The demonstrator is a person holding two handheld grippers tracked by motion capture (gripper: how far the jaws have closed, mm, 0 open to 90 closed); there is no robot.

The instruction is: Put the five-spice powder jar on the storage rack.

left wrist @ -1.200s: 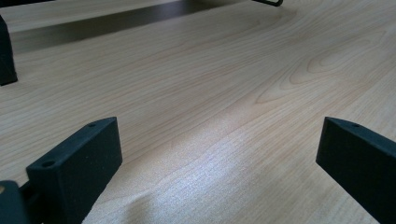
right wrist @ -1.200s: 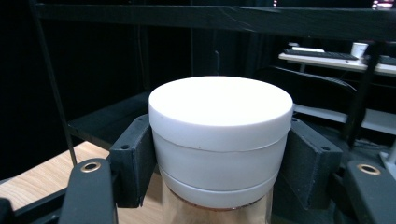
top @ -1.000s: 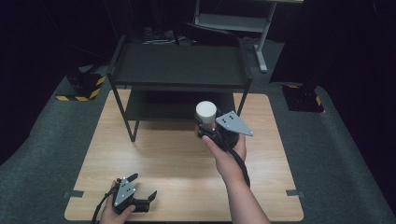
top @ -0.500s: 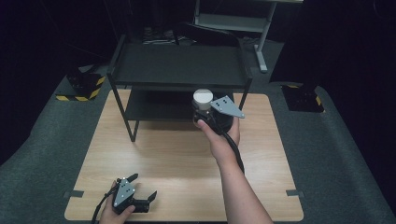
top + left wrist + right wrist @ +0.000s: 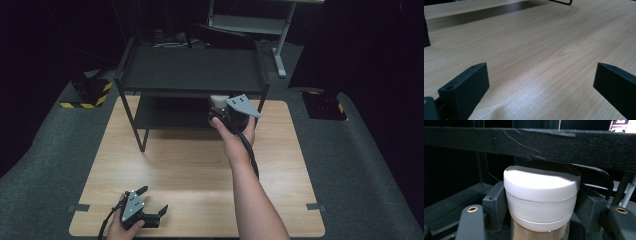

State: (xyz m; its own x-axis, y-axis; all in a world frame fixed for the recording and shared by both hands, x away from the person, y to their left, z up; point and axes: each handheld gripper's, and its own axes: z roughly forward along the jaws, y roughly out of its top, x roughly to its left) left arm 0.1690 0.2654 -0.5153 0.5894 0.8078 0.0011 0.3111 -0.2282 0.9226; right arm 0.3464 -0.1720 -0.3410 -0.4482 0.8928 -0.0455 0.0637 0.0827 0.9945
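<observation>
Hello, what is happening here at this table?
A person works with a gripper in each hand. The right gripper is shut on a jar with a white lid, holding it at the front edge of a black shelf rack, just under the top shelf. The left gripper rests open on the wooden table, holding nothing.

Each hand-held black plastic claw (image 5: 149,201) carries a grey three-cornered plate with small dark screw dots on top. The right claw (image 5: 218,111) trails a black cable along the bare forearm. Its jaws are blocky, with brass-ringed screw holes.
</observation>
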